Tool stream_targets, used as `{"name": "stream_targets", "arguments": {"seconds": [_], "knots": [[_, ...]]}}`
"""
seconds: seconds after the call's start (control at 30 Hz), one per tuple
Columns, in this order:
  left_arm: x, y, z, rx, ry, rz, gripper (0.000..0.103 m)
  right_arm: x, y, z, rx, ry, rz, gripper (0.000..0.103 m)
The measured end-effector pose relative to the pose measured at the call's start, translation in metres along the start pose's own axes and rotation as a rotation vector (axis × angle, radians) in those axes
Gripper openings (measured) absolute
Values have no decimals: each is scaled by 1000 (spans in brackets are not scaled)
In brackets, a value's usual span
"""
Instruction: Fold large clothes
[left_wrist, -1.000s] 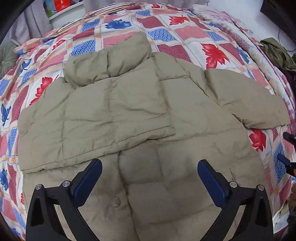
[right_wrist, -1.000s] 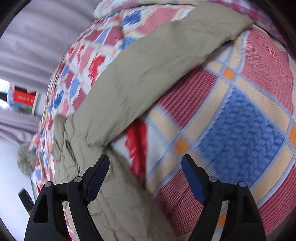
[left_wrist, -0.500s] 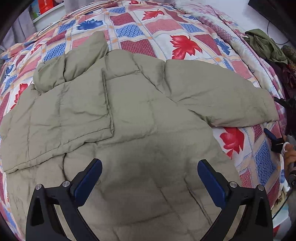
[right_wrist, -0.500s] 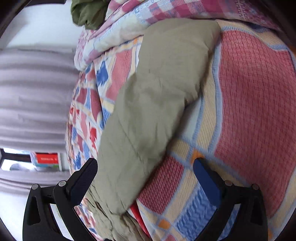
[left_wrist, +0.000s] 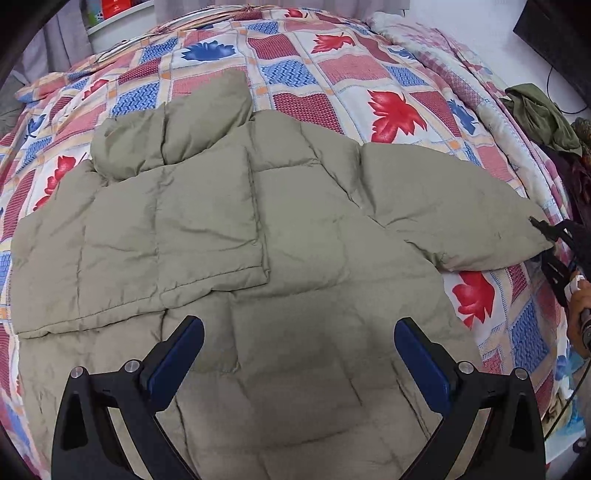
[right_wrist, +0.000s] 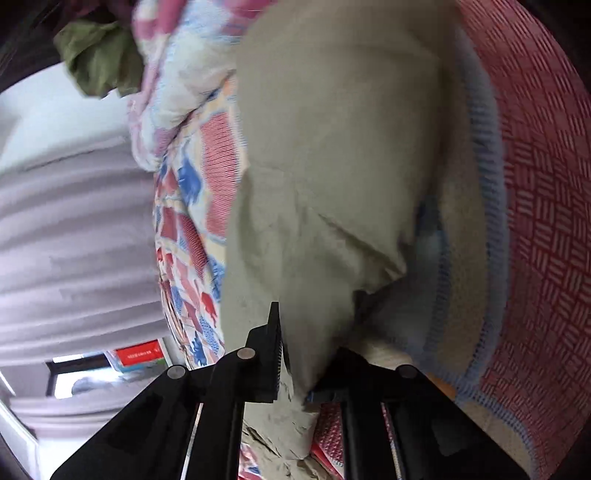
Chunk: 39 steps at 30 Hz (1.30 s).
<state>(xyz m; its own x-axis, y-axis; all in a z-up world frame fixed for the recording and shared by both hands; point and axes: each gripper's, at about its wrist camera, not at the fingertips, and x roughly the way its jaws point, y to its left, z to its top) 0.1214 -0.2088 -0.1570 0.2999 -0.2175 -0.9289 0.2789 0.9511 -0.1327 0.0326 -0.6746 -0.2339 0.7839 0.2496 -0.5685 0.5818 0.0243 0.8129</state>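
Observation:
A khaki quilted puffer jacket (left_wrist: 288, 236) lies spread on the bed, collar at the far side. Its left sleeve (left_wrist: 147, 236) is folded across the body; its right sleeve (left_wrist: 450, 206) stretches out to the right. My left gripper (left_wrist: 298, 354) hovers open above the jacket's lower body with nothing between its blue pads. At the right edge of the left wrist view my right gripper (left_wrist: 543, 230) pinches the cuff. In the right wrist view the right gripper (right_wrist: 314, 347) is shut on the khaki sleeve cuff (right_wrist: 332, 206), which bunches between its fingers.
A patchwork bedspread (left_wrist: 332, 70) with red and blue leaves covers the bed. A green garment (left_wrist: 543, 114) lies in a heap at the bed's right side. A person's hand (left_wrist: 580, 314) holds the right gripper. Grey curtains (right_wrist: 66, 229) and a shelf stand beyond the bed.
The right gripper swung over to the outstretched sleeve's end and closed on the cuff. The left gripper drifted a little over the jacket and stayed open.

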Motion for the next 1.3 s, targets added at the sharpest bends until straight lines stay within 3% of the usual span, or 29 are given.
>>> {"name": "stream_targets", "arguments": {"seconds": [0.17,0.33,0.47,0.6,0.73,0.83,0.93,1.13,1.17,1.23,1.27,1.3], "knots": [[-10,32,2,-21,-32,23,103,2,56,-25,-169,56,86,8],[-22,75,1,-87,-61,45,103,26,128,-78,-414,147,99,8],[-32,116,-2,-135,-87,84,103,65,180,-149,-632,247,95,9],[-41,160,-9,-190,-96,120,103,111,212,-244,-873,356,63,9],[-46,202,-20,-237,-100,162,103,161,205,-342,-1065,468,-25,8],[-47,227,-28,-263,-99,181,103,193,177,-392,-1131,533,-125,8],[-45,244,-35,-278,-93,195,103,206,145,-414,-1136,547,-209,9],[-44,257,-36,-235,-79,220,103,229,116,-406,-1028,560,-328,9],[-46,258,-34,-213,-86,234,103,226,118,-407,-1023,560,-338,11],[-48,261,-30,-174,-87,240,103,218,123,-404,-1017,566,-342,28],[-49,264,-28,-164,-84,242,103,211,127,-402,-1017,566,-332,53],[-49,267,-27,-164,-84,245,103,205,131,-404,-1017,559,-317,69]]}}
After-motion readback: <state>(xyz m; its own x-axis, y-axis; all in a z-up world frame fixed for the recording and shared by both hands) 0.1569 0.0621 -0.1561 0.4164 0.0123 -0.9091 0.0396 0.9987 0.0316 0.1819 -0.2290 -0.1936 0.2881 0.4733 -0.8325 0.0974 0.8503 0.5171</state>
